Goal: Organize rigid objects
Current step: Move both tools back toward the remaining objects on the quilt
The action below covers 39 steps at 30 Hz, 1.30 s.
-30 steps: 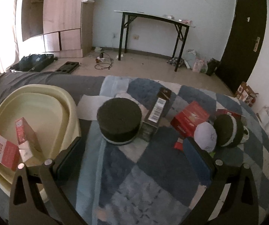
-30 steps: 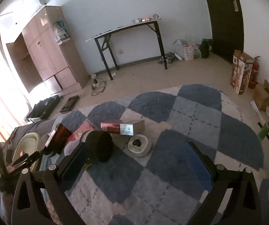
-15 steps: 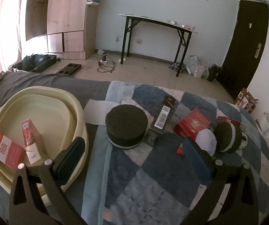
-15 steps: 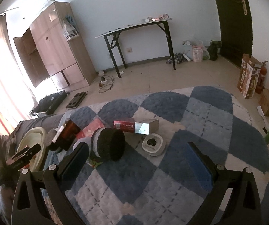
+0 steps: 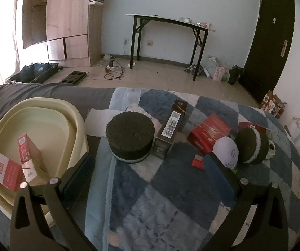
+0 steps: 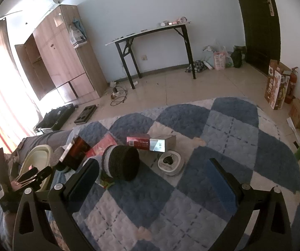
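My left gripper [image 5: 150, 174] is open and empty above the blue checked blanket [image 5: 171, 198]. Ahead of it stand a black round tin [image 5: 130, 139], a dark carton with a barcode [image 5: 171, 125], a red box [image 5: 209, 135], a white ball [image 5: 226, 151] and a second black round tin on its side [image 5: 251, 146]. A cream basin [image 5: 72, 121] at the left holds two red-and-white boxes [image 5: 5, 170]. My right gripper [image 6: 152, 177] is open and empty; the tin on its side [image 6: 122, 162], a red-and-silver carton [image 6: 150, 143] and a white dish [image 6: 170, 162] lie ahead of it.
The left gripper [image 6: 28, 177] shows at the left of the right wrist view, over the basin [image 6: 38, 154]. Beyond the blanket are a tiled floor, a black-legged table [image 5: 171, 23], a wooden wardrobe [image 5: 66, 21] and a dark door [image 5: 269, 41].
Both grippers have pulled back and risen a little, so the objects look smaller and farther. Nothing on the blanket has moved.
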Motion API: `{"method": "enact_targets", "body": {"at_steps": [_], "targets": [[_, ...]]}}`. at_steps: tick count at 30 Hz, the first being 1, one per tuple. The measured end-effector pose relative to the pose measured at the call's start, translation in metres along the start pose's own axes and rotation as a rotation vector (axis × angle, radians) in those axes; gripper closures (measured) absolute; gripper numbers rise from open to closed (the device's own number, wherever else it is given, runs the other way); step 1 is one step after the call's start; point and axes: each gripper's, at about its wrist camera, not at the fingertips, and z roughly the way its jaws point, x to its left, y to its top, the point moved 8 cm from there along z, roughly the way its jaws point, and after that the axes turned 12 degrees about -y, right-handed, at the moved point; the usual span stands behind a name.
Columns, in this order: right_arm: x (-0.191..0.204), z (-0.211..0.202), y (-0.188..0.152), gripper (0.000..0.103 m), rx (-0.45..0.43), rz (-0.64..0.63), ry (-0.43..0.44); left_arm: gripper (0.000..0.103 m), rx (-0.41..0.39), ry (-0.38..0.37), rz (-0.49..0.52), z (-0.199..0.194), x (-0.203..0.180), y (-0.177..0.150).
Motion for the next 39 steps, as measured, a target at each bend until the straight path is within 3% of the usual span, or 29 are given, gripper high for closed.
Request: {"method": "enact_targets", "body": {"at_steps": [39], "targets": [[-0.002, 0.012, -0.005, 0.0, 0.033, 0.006, -0.028, 0.0, 0.023, -0.003, 0.025, 0.001, -0.002, -0.003]]}}
